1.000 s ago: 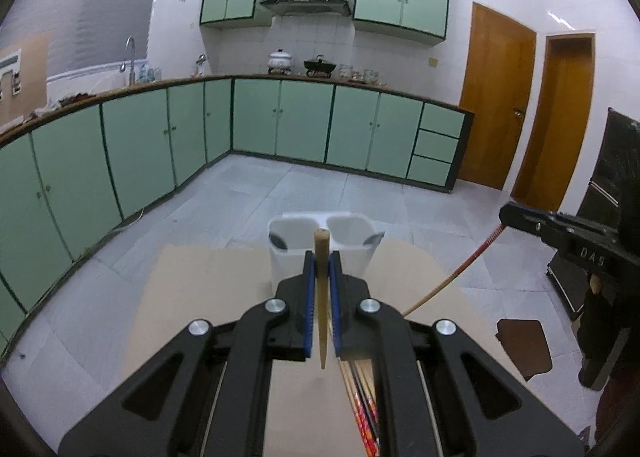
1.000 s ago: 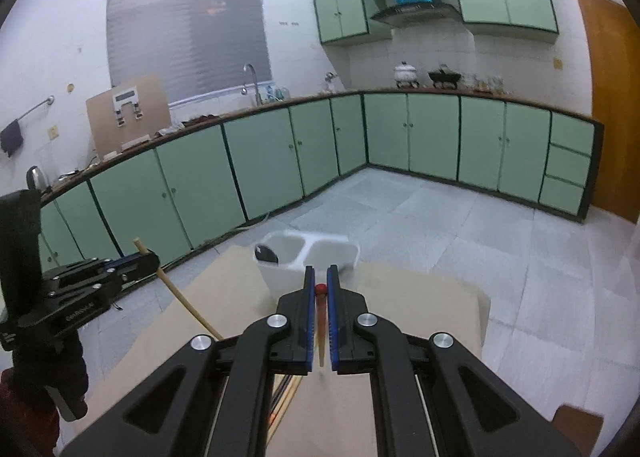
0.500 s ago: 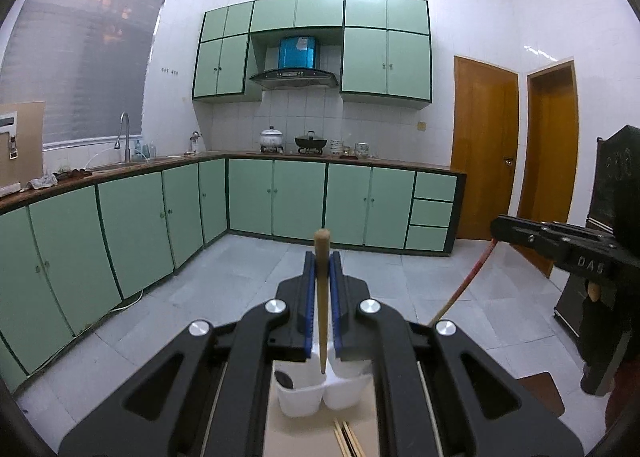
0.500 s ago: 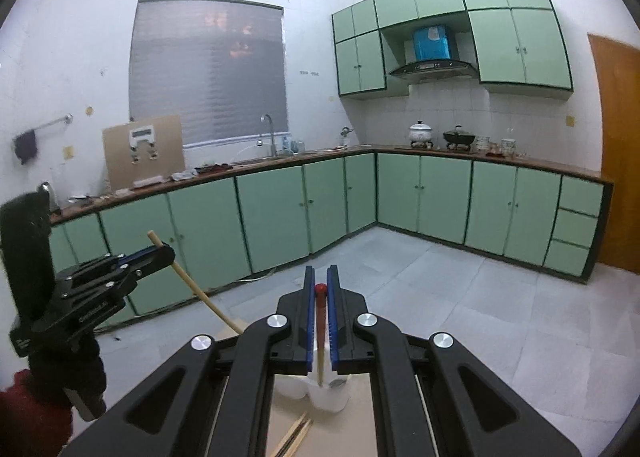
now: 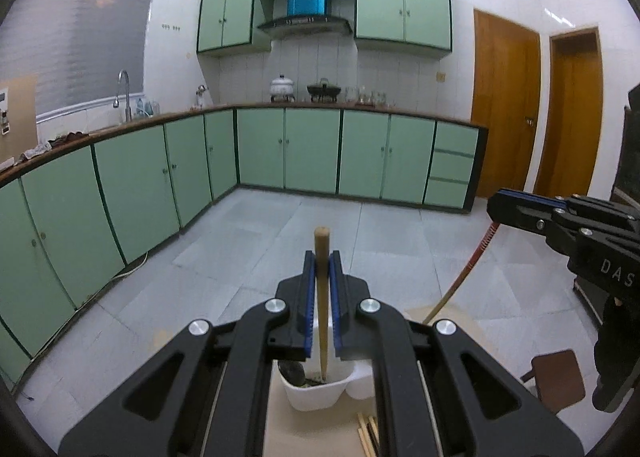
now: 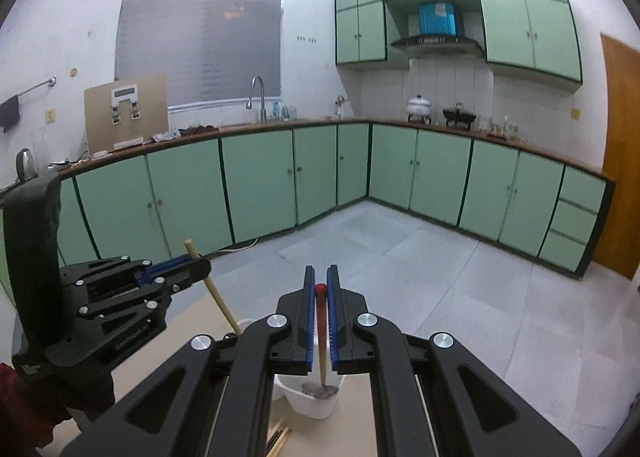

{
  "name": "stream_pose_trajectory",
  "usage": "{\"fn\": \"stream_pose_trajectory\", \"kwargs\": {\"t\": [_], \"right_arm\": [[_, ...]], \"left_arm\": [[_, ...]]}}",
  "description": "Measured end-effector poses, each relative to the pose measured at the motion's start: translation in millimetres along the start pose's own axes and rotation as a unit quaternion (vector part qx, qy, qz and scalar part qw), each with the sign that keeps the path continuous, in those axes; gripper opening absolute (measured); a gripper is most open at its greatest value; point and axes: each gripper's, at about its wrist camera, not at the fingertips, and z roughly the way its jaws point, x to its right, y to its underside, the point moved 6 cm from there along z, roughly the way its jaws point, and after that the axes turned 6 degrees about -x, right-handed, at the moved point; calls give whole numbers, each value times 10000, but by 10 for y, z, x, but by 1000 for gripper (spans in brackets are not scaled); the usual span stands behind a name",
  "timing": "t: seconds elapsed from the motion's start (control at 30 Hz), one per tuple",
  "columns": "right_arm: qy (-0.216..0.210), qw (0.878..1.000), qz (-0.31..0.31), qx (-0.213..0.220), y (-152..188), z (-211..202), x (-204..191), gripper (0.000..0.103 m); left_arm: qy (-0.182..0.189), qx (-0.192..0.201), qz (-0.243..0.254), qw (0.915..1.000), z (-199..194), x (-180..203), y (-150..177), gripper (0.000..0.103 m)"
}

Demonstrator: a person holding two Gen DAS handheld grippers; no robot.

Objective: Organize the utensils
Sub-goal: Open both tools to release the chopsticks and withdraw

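Since one second ago, both grippers have travelled forward over the cardboard-topped table (image 5: 312,433): the white two-compartment holder (image 5: 316,393), then ahead of the fingertips, now sits directly beneath them, close to the table's far edge.

Clearance: beyond that far edge lies open tiled floor (image 5: 400,241), bounded by green base cabinets (image 5: 312,153) along the left and back walls. A brown stool (image 5: 556,377) stands on the floor off the table's right side. Loose chopsticks (image 5: 368,433) lie on the table just in front of the holder.

Left gripper (image 5: 323,293): jaws clamped on a plain wooden chopstick (image 5: 322,297), held near-upright. Its lower tip is inside the holder's left compartment, beside a dark object already lodged there.

Right gripper (image 6: 320,313): jaws clamped on a red-topped chopstick (image 6: 321,321), held near-upright. Its lower tip is inside the holder (image 6: 314,401), at a grey object in the compartment; contact with it cannot be confirmed.

The two grippers are side by side, not touching.
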Motion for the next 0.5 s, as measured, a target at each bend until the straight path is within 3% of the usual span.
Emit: {"fn": "stream_pose_trajectory", "kwargs": {"t": [0.07, 0.17, 0.33, 0.43, 0.5], "right_arm": [[-35, 9999, 93, -87, 58, 69, 36, 14], [20, 9997, 237, -107, 156, 72, 111, 37], [302, 9987, 409, 9, 284, -92, 221, 60], [501, 9969, 595, 129, 410, -268, 318, 81], [590, 9953, 725, 265, 532, -411, 354, 91]], "left_arm": [[-28, -98, 28, 9999, 64, -18, 39, 14], [-39, -112, -14, 9999, 52, -86, 69, 44], [-102, -76, -70, 9999, -118, -161, 174, 54], [-131, -56, -136, 9998, -259, -201, 287, 65], [-159, -21, -127, 9998, -374, -202, 399, 78]]}}
